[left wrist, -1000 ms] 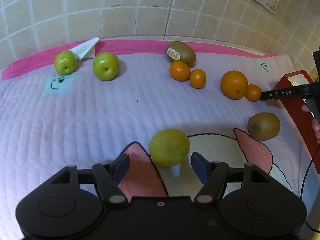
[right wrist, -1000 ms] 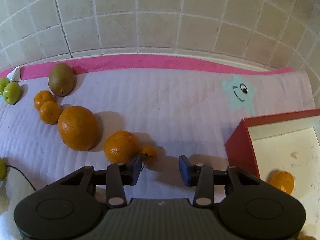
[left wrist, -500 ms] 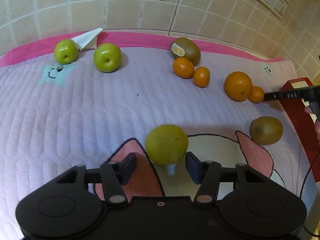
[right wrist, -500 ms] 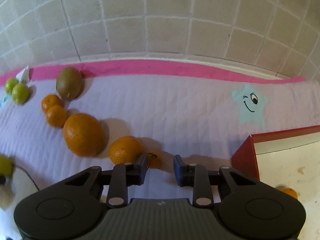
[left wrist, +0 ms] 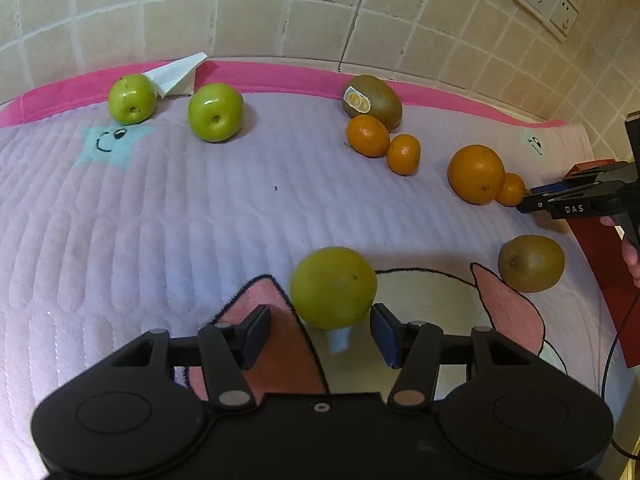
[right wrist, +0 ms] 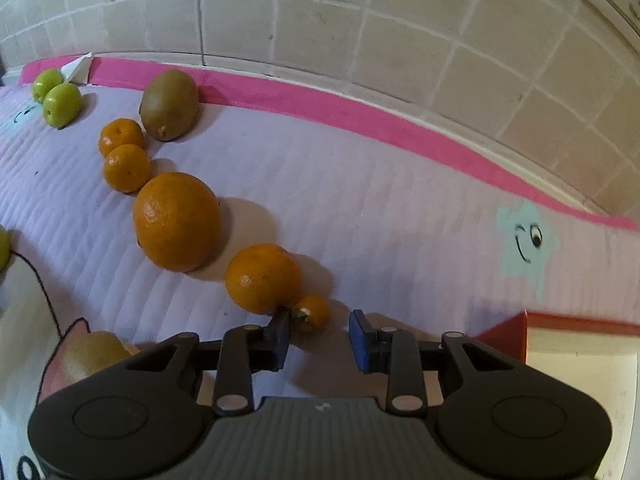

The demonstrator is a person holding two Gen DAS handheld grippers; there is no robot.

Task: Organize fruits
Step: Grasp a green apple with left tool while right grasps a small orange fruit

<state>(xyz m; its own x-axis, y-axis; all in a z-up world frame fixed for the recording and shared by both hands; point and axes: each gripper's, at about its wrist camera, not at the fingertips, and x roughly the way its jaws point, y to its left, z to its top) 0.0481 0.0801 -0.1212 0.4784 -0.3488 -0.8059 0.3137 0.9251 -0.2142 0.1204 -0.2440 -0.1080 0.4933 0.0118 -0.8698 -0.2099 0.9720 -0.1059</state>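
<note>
A: left gripper wide open, nothing held, big green fruit sits between the tips, no clear contact

B: right gripper also open, empty, tiny orange just past the left fingertip, mandarin touching it behind

A: only the right view shows that tiny one, in the left view the right gripper's tips hide it

B: right view also shows inside the red box, pale floor, contents not visible

A: left view alone shows the sticker on the far kiwi and the wall socket

B: counts: green fruits three, kiwis two, near one by the box

A: orange ones five: one large orange, three mandarins, one tiny. Paper plane one, all on the quilted mat
</note>
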